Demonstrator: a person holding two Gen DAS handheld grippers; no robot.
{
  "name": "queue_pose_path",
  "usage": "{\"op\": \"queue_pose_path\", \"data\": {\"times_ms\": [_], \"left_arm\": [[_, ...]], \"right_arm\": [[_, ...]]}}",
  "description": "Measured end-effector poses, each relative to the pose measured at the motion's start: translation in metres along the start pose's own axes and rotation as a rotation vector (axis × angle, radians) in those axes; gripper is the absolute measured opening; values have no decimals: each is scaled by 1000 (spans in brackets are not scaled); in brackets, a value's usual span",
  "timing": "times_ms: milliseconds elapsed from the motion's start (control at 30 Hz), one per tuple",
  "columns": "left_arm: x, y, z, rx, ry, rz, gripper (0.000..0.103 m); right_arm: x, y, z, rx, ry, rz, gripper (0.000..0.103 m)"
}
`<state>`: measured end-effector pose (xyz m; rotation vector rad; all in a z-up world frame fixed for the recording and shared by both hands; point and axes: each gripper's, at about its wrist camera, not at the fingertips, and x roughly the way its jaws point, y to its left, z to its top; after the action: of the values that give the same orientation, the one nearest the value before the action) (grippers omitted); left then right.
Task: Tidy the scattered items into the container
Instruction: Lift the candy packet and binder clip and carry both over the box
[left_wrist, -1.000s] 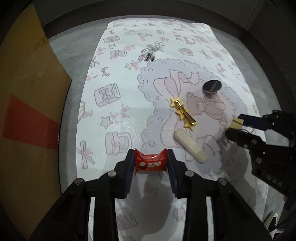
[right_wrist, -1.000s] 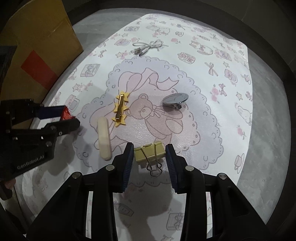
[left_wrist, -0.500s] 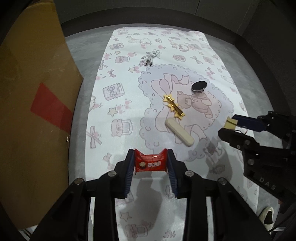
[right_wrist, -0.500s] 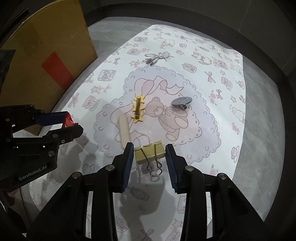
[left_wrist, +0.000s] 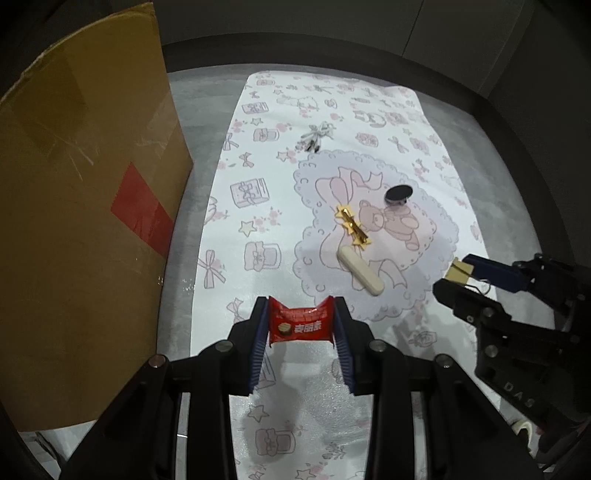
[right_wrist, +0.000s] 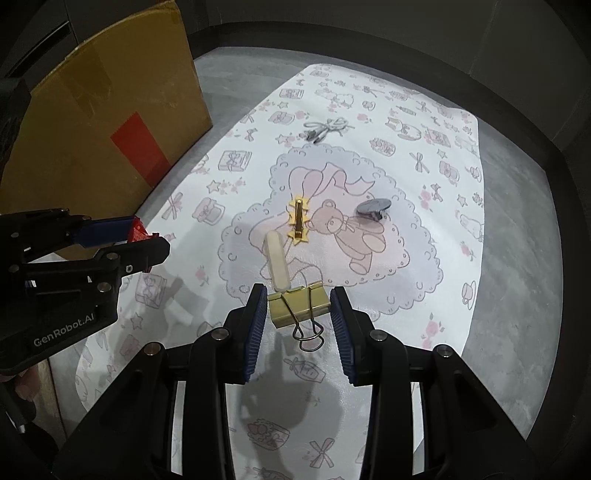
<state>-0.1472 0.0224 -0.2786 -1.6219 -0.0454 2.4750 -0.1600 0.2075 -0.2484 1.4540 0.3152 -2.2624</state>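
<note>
Between the two blue-padded fingers of the left gripper (left_wrist: 300, 325), one red snack packet (left_wrist: 300, 324) is pinched and held above the patterned mat (left_wrist: 266, 206). The right gripper (right_wrist: 298, 309) pinches one yellow binder clip (right_wrist: 298, 304) between its fingers, with the wire handles hanging toward the camera. Both held items are clear of the mat.

Items lying on the mat, counted:
1. One gold star hair clip (left_wrist: 352, 228), on the printed bear design.
2. One cream oblong bar (left_wrist: 361, 270), just beside the hair clip on the nearer side; what it is cannot be told.
3. One dark round disc (left_wrist: 398, 194), beyond and to the right of the hair clip.
4. One bundled white cable (left_wrist: 316, 136), at the far part of the mat, well apart from the other three.

One cardboard box (left_wrist: 81, 229) with a red patch on its side stands at the left, beside the mat edge. Its interior is not visible. The mat lies on a grey surface (left_wrist: 199, 110). In the left wrist view, the right gripper shows at the right edge; in the right wrist view, the left gripper shows at the left edge.
</note>
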Motion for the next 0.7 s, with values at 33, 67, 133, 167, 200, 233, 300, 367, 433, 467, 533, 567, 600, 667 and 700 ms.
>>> {"op": "queue_pose_path", "data": {"times_ms": [33, 67, 133, 167, 200, 233, 300, 367, 433, 467, 533, 567, 600, 667, 700], "left_arm": [[-2, 1, 2, -4, -3, -4, 34], [-4, 2, 5, -9, -5, -9, 34], [-7, 3, 10, -11, -11, -9, 34], [-9, 3, 13, -13, -16, -14, 34], [-11, 4, 16, -17, -19, -20, 34], [-13, 4, 18, -21, -21, -24, 34], [-19, 5, 23, -25, -31, -29, 34], [-25, 6, 27, -25, -40, -32, 34], [-32, 8, 32, -30, -53, -34, 34], [-36, 10, 34, -33, -59, -35, 34], [-44, 13, 38, -41, -71, -40, 34], [-49, 14, 39, -43, -78, -43, 34], [-53, 15, 41, -43, -86, -47, 34], [-63, 16, 44, -43, -100, -60, 34], [-68, 17, 46, -43, -107, -64, 34]], "right_arm": [[-2, 0, 2, 2, -3, 0, 36], [-4, 0, 4, 3, -7, -1, 36], [-8, -1, 10, 8, -13, -1, 36], [-11, -3, 14, 12, -18, -1, 36], [-15, -4, 17, 15, -23, 0, 36], [-18, -5, 20, 19, -28, 1, 36], [-23, -8, 26, 25, -37, 2, 36], [-31, -11, 33, 35, -51, 0, 36], [-37, -12, 39, 43, -60, 2, 36], [-40, -12, 41, 48, -65, 3, 36], [-47, -12, 47, 54, -78, 6, 36], [-51, -10, 50, 53, -85, 8, 36], [-55, -9, 53, 53, -93, 10, 36], [-62, -5, 60, 45, -107, 12, 36], [-65, -3, 62, 42, -113, 16, 36]]}}
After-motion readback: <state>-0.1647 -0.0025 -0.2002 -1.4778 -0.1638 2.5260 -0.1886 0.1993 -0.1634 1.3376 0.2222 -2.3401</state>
